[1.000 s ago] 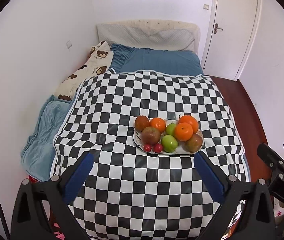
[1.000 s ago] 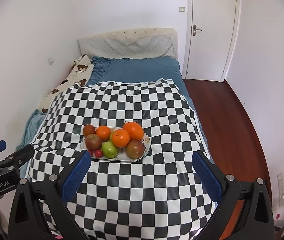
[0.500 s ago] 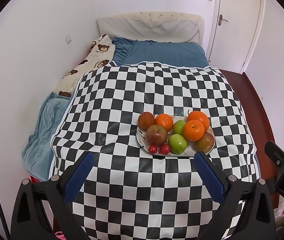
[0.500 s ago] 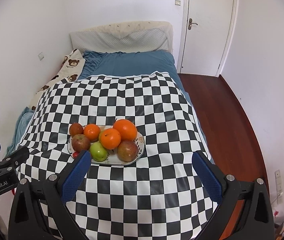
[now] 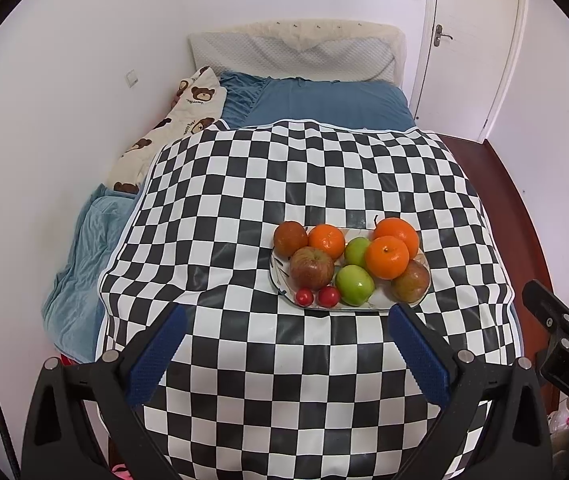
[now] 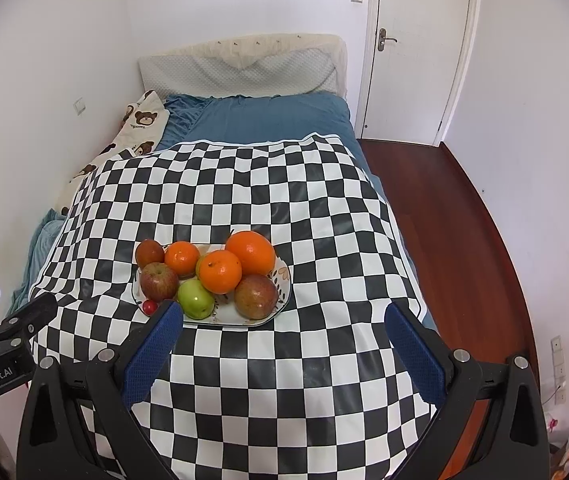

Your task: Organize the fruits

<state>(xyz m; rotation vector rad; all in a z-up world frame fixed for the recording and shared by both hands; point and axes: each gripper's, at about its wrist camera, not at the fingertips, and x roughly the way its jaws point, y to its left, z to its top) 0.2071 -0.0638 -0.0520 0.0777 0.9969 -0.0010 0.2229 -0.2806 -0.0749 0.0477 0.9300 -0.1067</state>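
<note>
You have a bed (image 5: 324,104) by the wall, and a black and white checked cloth (image 5: 304,176) is spread over its near end, so the fruit has a flat, clean place to sit. A white plate (image 5: 280,276) rests on the cloth, near you. All the fruit is piled on it, touching, so nothing rolls away.

The big oranges (image 5: 387,257) sit high at the right of the pile. The red apples (image 5: 311,267) and green apples (image 5: 354,285) lie lower. Two little red fruits (image 5: 316,297) sit at the front edge.

Your left hand-held gripper (image 5: 284,350) floats above the cloth, in front of the plate, with its blue fingers wide apart and nothing in them. Your right hand-held gripper (image 6: 284,346) is the same, wide apart and holding nothing. Wide fingers leave room for a round fruit.

The pile could be waiting for sorting, or it could be the tidy heap at the end. I cannot tell which.
</note>
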